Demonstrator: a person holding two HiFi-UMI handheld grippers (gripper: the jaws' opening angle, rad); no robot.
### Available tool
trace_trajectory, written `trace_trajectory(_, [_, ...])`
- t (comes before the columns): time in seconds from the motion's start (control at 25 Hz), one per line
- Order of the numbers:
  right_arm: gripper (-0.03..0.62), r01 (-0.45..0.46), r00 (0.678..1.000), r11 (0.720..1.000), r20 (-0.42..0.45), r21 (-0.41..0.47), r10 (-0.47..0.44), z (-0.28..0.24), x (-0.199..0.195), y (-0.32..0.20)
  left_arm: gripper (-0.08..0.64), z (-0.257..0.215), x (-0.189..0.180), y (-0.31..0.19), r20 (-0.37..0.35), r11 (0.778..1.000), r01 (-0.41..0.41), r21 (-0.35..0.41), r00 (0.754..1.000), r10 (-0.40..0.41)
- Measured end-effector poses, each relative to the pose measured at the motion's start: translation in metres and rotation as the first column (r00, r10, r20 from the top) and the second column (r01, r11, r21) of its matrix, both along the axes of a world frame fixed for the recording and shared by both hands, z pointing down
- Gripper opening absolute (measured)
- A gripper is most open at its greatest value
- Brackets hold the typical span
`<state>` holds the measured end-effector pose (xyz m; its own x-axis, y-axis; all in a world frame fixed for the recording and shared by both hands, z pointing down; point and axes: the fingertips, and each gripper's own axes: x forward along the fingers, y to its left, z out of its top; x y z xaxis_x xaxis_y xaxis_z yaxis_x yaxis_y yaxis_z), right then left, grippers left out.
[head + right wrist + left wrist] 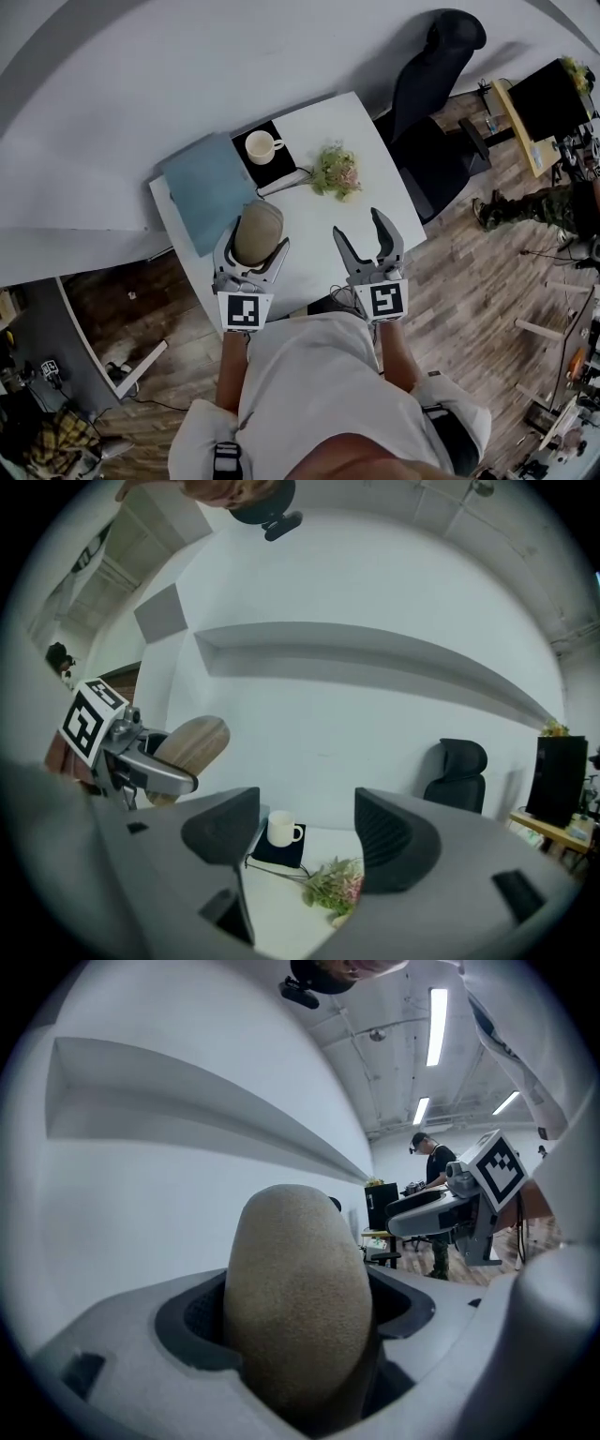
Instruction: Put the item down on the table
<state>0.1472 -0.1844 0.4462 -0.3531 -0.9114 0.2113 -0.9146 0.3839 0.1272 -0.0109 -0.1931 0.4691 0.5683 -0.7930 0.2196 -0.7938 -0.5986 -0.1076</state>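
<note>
A tan, rounded oval item is held above the near left part of the white table. My left gripper is shut on it, one jaw on each side. In the left gripper view the item fills the gap between the jaws of the left gripper and hides what lies beyond. My right gripper hovers open over the table's near right edge with nothing between its fingers. From the right gripper view, the right gripper stands open, and the item shows at left, lifted off the table.
A blue cloth lies at the table's left. Further back a white mug stands on a black mat, with a small bunch of flowers to its right. A black office chair stands off the right side. White wall behind.
</note>
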Motion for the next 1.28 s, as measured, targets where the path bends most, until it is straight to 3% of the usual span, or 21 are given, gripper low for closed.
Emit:
trace_trajectory(0.28, [0.314,0.093,0.996,0.995,0.009,-0.028,-0.093,0.016,-0.002,-0.016,0.407,0.012,0.001,-0.011,0.019,0.997,0.077,-0.017,0.997,-0.076])
trace_trajectory(0.44, [0.308,0.152,0.988,0.987,0.019,-0.048,-0.152,0.027,-0.008,-0.025,0.407,0.027,0.003,-0.017,0.073,0.998,0.063,-0.001,0.995,-0.063])
trace_trajectory(0.68, [0.302,0.223,0.975,0.97,0.018,-0.1,-0.222,0.051,-0.015,-0.031,0.407,0.055,0.014,-0.021,0.101,0.996,0.058,-0.07,0.994,-0.051])
trace_trajectory(0.92, [0.295,0.239,0.971,0.962,0.028,-0.135,-0.237,0.075,-0.014,-0.037,0.408,0.091,0.02,-0.02,0.097,0.987,0.051,-0.153,0.995,-0.036])
trace_trajectory(1.28, [0.291,0.217,0.976,0.952,0.021,-0.215,-0.218,0.118,-0.01,-0.034,0.408,0.133,0.039,-0.019,0.106,0.97,-0.027,-0.243,0.993,0.054])
